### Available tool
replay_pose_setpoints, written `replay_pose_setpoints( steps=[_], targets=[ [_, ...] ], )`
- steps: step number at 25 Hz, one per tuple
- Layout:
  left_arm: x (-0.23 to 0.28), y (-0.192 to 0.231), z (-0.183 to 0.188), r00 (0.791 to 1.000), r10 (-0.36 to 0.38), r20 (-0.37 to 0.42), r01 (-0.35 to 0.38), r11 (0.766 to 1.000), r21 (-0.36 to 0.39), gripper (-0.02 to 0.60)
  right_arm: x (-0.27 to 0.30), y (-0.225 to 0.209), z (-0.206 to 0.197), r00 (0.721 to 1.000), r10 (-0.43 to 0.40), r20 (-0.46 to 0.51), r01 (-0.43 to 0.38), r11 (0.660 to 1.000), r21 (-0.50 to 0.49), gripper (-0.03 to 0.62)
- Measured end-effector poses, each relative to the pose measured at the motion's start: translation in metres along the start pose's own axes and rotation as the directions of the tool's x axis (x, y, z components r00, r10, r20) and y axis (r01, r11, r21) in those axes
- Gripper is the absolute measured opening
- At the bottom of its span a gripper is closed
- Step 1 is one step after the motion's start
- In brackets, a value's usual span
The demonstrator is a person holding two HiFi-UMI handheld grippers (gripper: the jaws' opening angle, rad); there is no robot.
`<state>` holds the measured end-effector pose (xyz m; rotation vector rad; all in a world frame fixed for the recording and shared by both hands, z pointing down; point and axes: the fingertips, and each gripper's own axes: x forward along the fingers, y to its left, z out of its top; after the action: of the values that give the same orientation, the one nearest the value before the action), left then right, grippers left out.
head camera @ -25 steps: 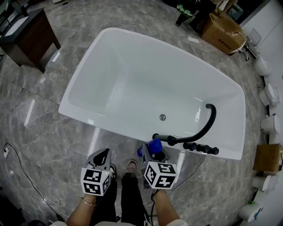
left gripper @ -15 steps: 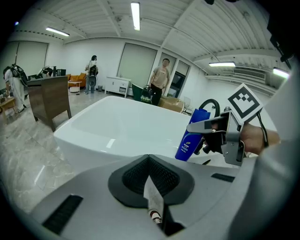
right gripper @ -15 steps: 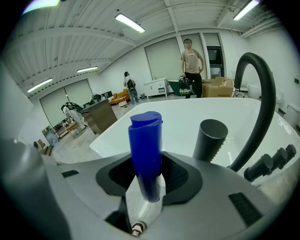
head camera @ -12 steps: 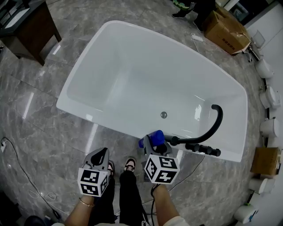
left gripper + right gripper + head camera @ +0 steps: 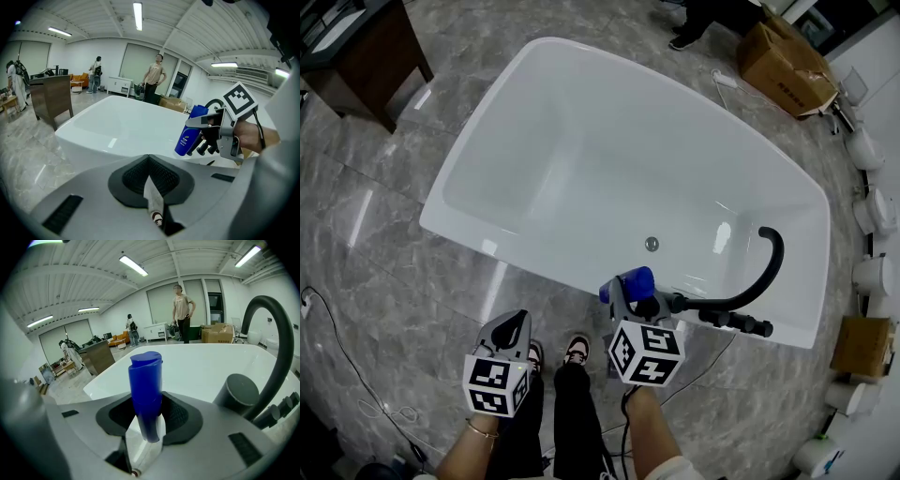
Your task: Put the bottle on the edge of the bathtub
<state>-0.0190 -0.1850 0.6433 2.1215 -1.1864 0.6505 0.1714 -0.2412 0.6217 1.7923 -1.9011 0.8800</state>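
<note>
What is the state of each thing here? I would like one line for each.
blue bottle: cap closed, held tilted, not yet set on the tub edge
right gripper: shut on the blue bottle
left gripper: shut, empty
bathtub: empty, no water inside
faucet: no water running

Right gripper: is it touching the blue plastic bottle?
Touching. The right gripper view shows the right gripper clamped on the blue plastic bottle, pads pressing both sides.
</note>
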Motion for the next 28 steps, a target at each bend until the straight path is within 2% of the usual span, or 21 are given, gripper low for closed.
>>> replay_pose_setpoints(
  steps=[11,28],
  targets=[
    [0.001,0.011,-0.003,1.0,0.017,0.0,-0.017,0.999,-0.03,0.011,0.014,-0.004,0.011,0.999,-0.033,0.03,0.033,0.999,-0.011,0.17],
    [-0.003,0.018,-0.018,1.0,0.023,-0.016,-0.023,0.999,-0.045,0.011,0.022,-0.009,0.005,0.993,-0.07,0.095,0.076,0.995,-0.061,0.17]
  ],
)
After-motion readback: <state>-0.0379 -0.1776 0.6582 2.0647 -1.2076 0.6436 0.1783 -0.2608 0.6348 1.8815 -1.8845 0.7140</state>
